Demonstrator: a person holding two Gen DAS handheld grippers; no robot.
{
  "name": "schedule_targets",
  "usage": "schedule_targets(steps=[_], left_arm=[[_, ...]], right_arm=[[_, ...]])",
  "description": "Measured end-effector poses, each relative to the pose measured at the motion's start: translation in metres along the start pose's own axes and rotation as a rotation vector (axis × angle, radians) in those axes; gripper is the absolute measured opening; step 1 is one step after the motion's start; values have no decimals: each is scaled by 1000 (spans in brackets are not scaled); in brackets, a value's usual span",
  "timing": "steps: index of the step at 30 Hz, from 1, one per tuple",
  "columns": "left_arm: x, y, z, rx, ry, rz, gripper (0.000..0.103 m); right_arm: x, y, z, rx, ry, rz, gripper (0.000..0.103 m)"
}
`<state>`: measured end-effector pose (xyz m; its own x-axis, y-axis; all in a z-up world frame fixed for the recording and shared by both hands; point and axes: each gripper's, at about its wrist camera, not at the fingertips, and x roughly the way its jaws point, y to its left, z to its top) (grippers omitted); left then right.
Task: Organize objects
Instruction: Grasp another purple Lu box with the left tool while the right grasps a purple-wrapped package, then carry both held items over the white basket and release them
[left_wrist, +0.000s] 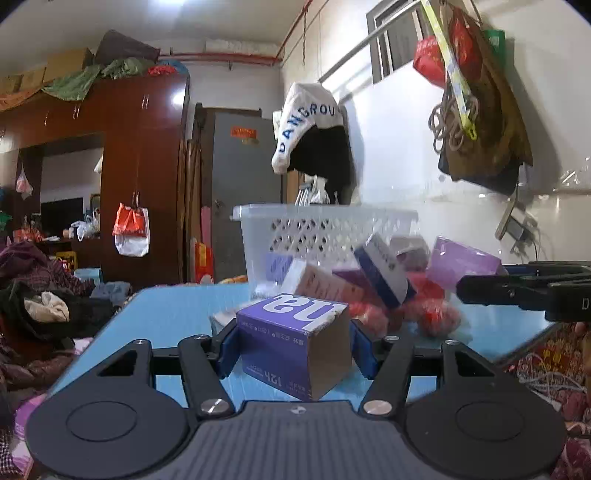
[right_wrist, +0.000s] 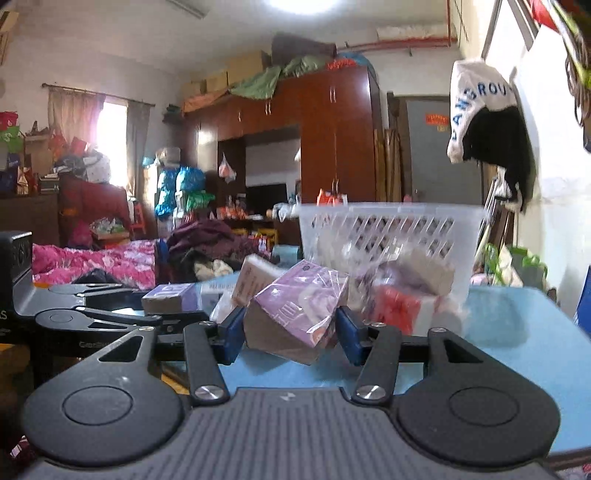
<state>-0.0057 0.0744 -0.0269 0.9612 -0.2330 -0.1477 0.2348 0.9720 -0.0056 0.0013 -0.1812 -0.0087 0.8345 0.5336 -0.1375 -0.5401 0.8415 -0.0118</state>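
Cluttered and dim, the bedroom fills the upper half of both views, with a dark wooden wardrobe (left_wrist: 140, 177) at upper left of the left wrist view. Low in the frame a blue desk (left_wrist: 177, 314) carries a white plastic basket (left_wrist: 325, 229) just above centre, with a heap of small boxes (left_wrist: 373, 273) piled against its front wall.

At lower centre of the left wrist view, the left gripper (left_wrist: 293, 349) pinches a purple box (left_wrist: 295, 343), blue pads pressed on both of its sides. The box sits tilted, one corner pointing down, and seems clear of the desk or barely off it. At lower centre of the right wrist view, the right gripper (right_wrist: 290, 330) pinches a lilac box (right_wrist: 299, 314) wrapped in shiny film, also tilted on a corner. The left gripper shows at the left edge of that view, just beside.

Judging by the task, both boxes are meant for the basket. To do this well, each box should rise above the basket rim before it travels forward, since the rim stands higher than both boxes now. The film on the lilac box looks slippery, so a firm hold matters. The hands are close, so moving one at a time would avoid a knock, and each box should be let go low inside the basket.
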Motion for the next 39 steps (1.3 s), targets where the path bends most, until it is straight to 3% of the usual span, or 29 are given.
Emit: schedule_targets(steps=[11, 18, 21, 27, 33, 35, 36, 37, 39], left_arm=[[11, 10, 31, -74, -45, -15, 64], [43, 15, 78, -95, -80, -41, 64], [74, 21, 104, -130, -50, -63, 64], [165, 29, 154, -192, 66, -32, 64], [222, 26, 160, -206, 170, 0, 64], [231, 20, 159, -177, 179, 21, 72], [235, 17, 158, -161, 194, 44, 88], [237, 17, 156, -157, 208, 54, 92], [231, 18, 154, -155, 209, 39, 92]], right_arm=[[-2, -30, 18, 37, -42, -68, 56], [22, -47, 45, 9, -45, -66, 56], [40, -56, 61, 2, -47, -75, 56], [103, -71, 97, -9, -14, -102, 56], [160, -88, 110, -52, 67, -189, 56], [165, -94, 109, -58, 92, -196, 58], [166, -96, 108, -57, 100, -207, 65], [163, -98, 106, -50, 99, -215, 81], [151, -103, 102, -11, 80, -208, 90]])
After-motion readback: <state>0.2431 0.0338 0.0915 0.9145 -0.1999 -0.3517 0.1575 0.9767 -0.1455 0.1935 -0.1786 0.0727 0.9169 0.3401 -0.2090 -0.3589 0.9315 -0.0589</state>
